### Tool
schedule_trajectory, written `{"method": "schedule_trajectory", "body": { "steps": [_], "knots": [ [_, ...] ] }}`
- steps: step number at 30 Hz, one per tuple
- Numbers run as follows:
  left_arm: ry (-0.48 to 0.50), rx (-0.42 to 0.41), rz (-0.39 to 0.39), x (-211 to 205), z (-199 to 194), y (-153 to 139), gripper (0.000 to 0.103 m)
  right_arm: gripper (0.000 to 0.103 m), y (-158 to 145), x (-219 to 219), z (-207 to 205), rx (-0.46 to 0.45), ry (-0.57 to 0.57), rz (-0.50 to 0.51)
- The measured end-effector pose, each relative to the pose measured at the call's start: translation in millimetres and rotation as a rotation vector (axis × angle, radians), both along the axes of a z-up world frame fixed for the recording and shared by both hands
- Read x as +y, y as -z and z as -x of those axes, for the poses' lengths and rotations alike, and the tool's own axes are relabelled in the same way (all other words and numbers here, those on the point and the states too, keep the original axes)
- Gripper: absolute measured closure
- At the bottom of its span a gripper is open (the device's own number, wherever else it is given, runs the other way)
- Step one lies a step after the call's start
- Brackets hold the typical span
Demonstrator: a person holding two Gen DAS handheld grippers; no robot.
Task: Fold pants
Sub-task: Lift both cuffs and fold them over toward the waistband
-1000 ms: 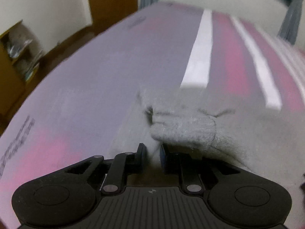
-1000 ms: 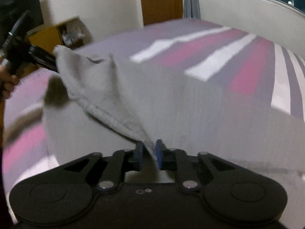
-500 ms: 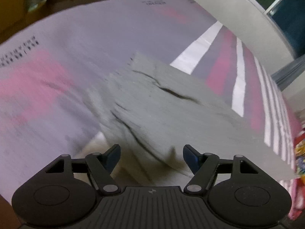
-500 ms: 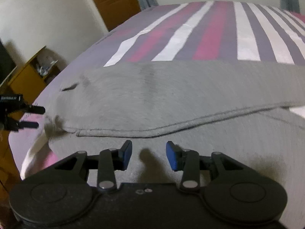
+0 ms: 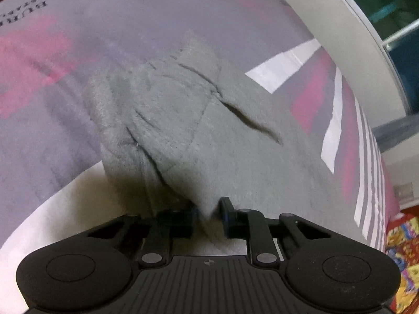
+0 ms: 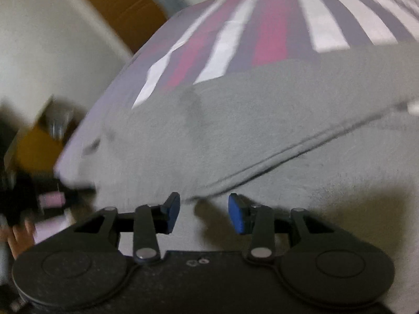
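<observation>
Grey fleece pants (image 5: 235, 136) lie on a striped bed. In the left wrist view the waistband end is bunched and lifted in folds. My left gripper (image 5: 208, 213) is shut on a fold of the pants at their near edge. In the right wrist view the pants (image 6: 262, 120) lie folded over, with a seam edge running diagonally to the right. My right gripper (image 6: 204, 212) is open and empty, just above the cloth near that folded edge. The left gripper (image 6: 34, 198) shows blurred at the far left of the right wrist view, at the pants' end.
The bed cover (image 5: 314, 96) has pink, white and purple stripes. A wooden door (image 6: 125, 2) and a yellow shelf unit (image 6: 39, 141) stand beyond the bed's left side. A window (image 5: 392, 7) is at the far right. A colourful item (image 5: 403, 251) sits by the bed's right edge.
Both grippers let go of the lifted pants, which dropped flat. The left gripper has since closed again on a fold at the waistband end. The right gripper stays open, its jaws wider.
</observation>
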State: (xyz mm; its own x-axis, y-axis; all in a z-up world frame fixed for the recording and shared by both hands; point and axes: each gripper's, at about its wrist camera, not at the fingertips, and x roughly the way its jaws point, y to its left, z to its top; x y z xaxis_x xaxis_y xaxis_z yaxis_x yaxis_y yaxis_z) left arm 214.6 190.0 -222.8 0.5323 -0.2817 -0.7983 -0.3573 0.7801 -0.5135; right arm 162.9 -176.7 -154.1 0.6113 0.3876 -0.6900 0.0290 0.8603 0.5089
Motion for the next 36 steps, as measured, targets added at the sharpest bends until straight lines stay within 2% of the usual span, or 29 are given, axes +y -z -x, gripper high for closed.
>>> {"method": "schedule_trajectory", "body": {
  "steps": [1, 3, 5, 6, 7, 8, 11, 14, 16, 18, 22, 24, 28, 31, 33, 35, 36],
  "knots": [
    [0.006, -0.005, -0.011, -1, 0, 0, 0.085, 0.054, 5, -8, -3, 0.01, 0.058, -0.059],
    [0.021, -0.011, -0.03, -3, -4, -2, 0.085, 0.055, 13, -20, -10, 0.027, 0.141, -0.148],
    [0.026, -0.016, -0.039, -4, -6, -5, 0.086, 0.077, 18, -19, -16, 0.034, 0.161, -0.145],
    [0.028, -0.023, -0.039, -3, -7, -7, 0.087, 0.093, 19, -16, -17, 0.035, 0.154, -0.133],
    [0.031, -0.033, -0.041, -3, -10, -11, 0.089, 0.095, 17, -12, -15, 0.024, 0.147, -0.129],
    [0.035, -0.047, -0.045, 0, -14, -17, 0.089, 0.095, 10, -9, -11, 0.0, 0.138, -0.12],
    [0.049, -0.094, -0.062, 15, -12, -39, 0.089, 0.095, -26, 15, 14, -0.123, 0.021, -0.02],
    [0.071, -0.115, -0.082, 33, -5, -53, 0.089, 0.095, -48, 34, 41, -0.174, -0.082, -0.006],
    [0.089, -0.091, -0.095, 42, 2, -47, 0.089, 0.095, -44, 47, 57, -0.168, -0.137, 0.026],
    [0.087, -0.047, -0.095, 48, 6, -30, 0.089, 0.095, -22, 59, 64, -0.117, -0.167, 0.073],
    [0.059, -0.01, -0.082, 54, 9, -4, 0.089, 0.095, 18, 64, 65, -0.016, -0.156, 0.083],
    [0.055, -0.015, -0.078, 54, 8, -8, 0.089, 0.095, 19, 68, 68, -0.017, -0.166, 0.088],
    [0.089, -0.071, -0.102, 50, 17, -24, 0.089, 0.095, -8, 74, 77, -0.086, -0.199, 0.105],
    [0.066, -0.044, -0.095, 55, 19, -15, 0.089, 0.095, 9, 67, 79, -0.035, -0.19, 0.068],
    [0.038, -0.041, -0.06, 62, 19, -13, 0.089, 0.096, 4, 69, 78, -0.049, -0.199, 0.078],
    [0.046, -0.044, -0.066, 62, 19, -14, 0.089, 0.095, -2, 70, 78, -0.065, -0.194, 0.104],
    [0.059, -0.034, -0.064, 61, 18, -13, 0.089, 0.085, -2, 65, 71, -0.058, -0.173, 0.1]
  ]
}}
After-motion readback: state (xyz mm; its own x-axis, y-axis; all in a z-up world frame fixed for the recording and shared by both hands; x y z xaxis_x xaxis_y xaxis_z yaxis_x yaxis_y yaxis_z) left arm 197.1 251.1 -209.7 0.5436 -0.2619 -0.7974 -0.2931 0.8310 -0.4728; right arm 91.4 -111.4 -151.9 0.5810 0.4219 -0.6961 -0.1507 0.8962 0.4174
